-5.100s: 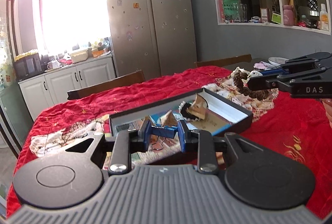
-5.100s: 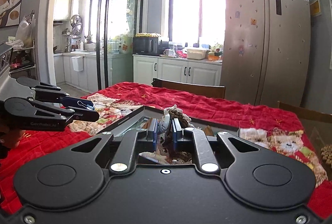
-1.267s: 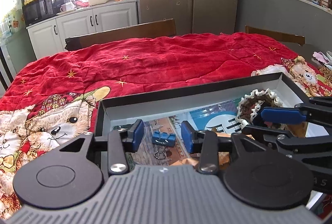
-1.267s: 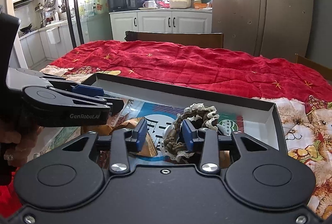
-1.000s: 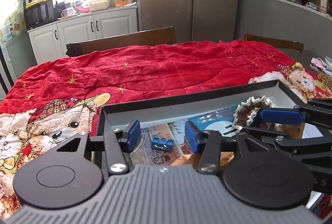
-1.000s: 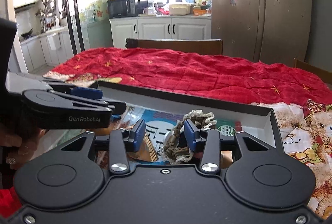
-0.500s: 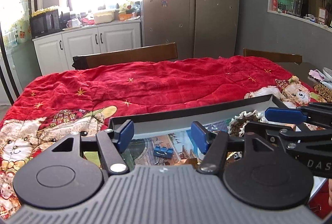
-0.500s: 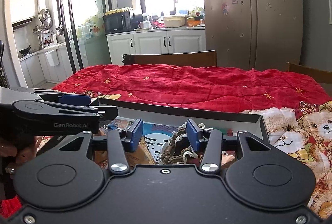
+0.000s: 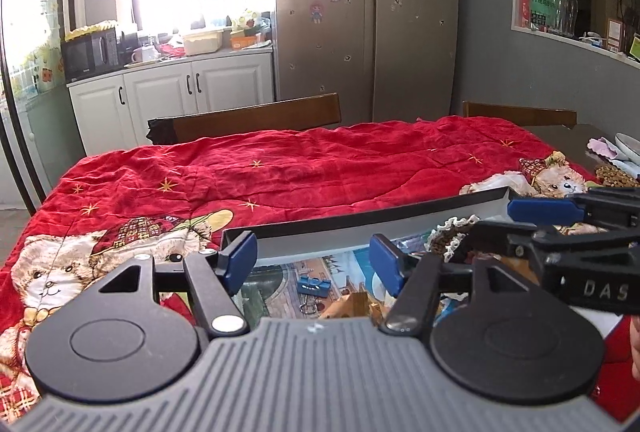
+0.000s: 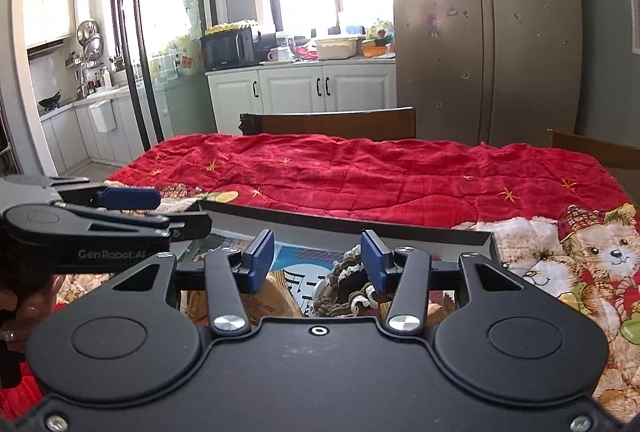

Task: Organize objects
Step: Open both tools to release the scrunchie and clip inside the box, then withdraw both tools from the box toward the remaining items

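A shallow black box (image 9: 360,222) with a white inner wall lies on the red tablecloth; it also shows in the right wrist view (image 10: 344,222). Inside lie a blue binder clip (image 9: 313,286), a brown crochet piece with a cream lace edge (image 10: 348,290) (image 9: 448,238), and brown paper items (image 9: 352,306). My left gripper (image 9: 313,262) is open and empty, raised above the clip. My right gripper (image 10: 318,260) is open and empty, raised above the crochet piece. Each gripper shows in the other's view, the right one (image 9: 560,228) and the left one (image 10: 120,216).
A red quilted cloth with teddy-bear prints (image 9: 320,167) covers the table. Wooden chair backs (image 9: 248,119) stand at the far edge. Small dishes and items (image 9: 616,151) sit at the far right. Fridge (image 9: 372,11) and white cabinets (image 9: 180,87) stand beyond.
The left gripper let go of the blue clip in the box and the right let go of the crochet piece. Both have opened wider and lifted up and back from the box.
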A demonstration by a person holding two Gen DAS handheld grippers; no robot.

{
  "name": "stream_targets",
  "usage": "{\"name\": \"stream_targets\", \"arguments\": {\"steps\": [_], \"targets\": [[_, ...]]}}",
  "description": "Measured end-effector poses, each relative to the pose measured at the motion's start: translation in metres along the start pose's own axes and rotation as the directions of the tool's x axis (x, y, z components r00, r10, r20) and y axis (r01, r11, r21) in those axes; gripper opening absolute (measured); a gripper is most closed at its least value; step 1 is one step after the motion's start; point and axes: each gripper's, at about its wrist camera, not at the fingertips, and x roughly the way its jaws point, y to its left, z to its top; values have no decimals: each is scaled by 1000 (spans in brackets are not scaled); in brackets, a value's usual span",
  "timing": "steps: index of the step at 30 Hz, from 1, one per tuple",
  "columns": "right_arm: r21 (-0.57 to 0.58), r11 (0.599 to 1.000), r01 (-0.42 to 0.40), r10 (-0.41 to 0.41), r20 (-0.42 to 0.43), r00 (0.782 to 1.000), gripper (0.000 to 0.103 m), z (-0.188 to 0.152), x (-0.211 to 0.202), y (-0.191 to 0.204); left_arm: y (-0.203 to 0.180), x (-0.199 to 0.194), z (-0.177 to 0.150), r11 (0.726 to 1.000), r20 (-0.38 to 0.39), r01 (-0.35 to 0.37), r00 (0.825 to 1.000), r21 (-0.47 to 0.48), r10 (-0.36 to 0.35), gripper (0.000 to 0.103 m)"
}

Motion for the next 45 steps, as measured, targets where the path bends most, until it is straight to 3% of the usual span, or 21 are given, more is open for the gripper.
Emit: {"name": "stream_targets", "arguments": {"steps": [12, 33, 45], "targets": [[35, 999, -18, 19, -13, 1000, 50, 6, -38, -6, -7, -47, -4, 999, 29, 19, 999, 40, -20, 80], [-67, 995, -76, 76, 10, 997, 56, -18, -128, 32, -18, -129, -27, 993, 74, 74, 994, 87, -81, 81], [-108, 992, -63, 66, 25, 998, 63, -33, -166, 43, -21, -152, -43, 992, 67, 89, 993, 92, -95, 82]]}}
